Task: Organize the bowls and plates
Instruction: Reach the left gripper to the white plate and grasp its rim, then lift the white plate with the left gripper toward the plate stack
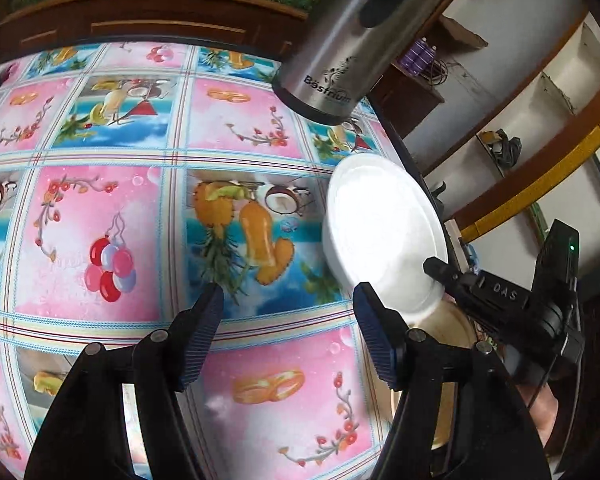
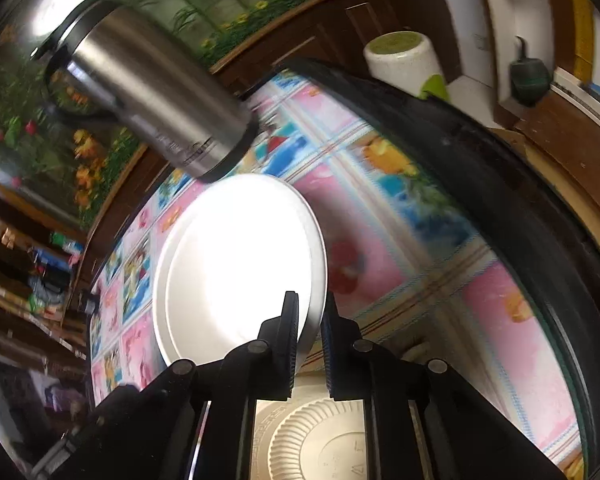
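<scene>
Right tongs (image 2: 308, 320) hide white bowl's (image 2: 236, 264) near rim.

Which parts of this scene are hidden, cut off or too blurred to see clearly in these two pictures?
- Beige ribbed plate: right wrist view, mostly covered by the right gripper and cut by the bottom edge.
- White bowl: overexposed in both views; inside unreadable. Its rim sits between the shut right jaws.
- Steel kettle: left wrist view, top cut off by the edge.
- Tablecloth: right wrist view, motion-blurred.
- Left gripper: open, empty.
</scene>
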Motion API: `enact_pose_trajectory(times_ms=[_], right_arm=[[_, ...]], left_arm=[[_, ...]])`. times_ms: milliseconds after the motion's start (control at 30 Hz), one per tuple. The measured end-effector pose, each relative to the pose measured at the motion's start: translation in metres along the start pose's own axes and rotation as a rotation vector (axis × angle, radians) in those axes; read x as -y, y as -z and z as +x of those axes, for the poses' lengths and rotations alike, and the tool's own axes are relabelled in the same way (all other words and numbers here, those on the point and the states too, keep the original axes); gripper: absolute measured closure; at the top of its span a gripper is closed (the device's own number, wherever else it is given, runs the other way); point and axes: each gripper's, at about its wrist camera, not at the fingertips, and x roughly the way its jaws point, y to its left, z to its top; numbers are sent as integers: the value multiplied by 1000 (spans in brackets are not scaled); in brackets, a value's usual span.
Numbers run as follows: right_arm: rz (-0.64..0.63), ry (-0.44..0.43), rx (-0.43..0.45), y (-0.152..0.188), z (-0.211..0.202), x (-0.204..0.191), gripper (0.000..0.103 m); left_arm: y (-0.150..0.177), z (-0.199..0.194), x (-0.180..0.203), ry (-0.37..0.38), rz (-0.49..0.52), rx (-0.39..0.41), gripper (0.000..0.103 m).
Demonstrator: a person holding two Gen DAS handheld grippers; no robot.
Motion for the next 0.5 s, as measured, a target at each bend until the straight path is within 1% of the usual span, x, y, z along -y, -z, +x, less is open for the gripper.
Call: enact_pose_trajectory(times_ms=[100,167,233,267,300,333,367,500], right_arm=[[-41,-19,-24,7,1,-13,94],[-68,-22,-40,13,2,-22,94],[-92,-47,-58,20,2,-32,94],[-105,-58,-73,23,3,-38,94],[-123,-69,-86,27,4,-44,94],[-134,-81,-97,31,4,-48,94],[-143,-97,-108,36,4,-53,94],[-202,-116,-113,53,-5,-76,94]], left_arm=[[1,-9,-8,37,-18,13,37],[1,-14,-8,33,4,23,40],[1,-20,-7,8,31,37,62],[1,-21,-8,-3,35,39,68],[3,-21,-10,-36,38,30,81],[4,-20,-12,-61,37,22,93],[7,-21,-17,-84,29,27,93],[21,-31,-40,-102,-6,52,97]])
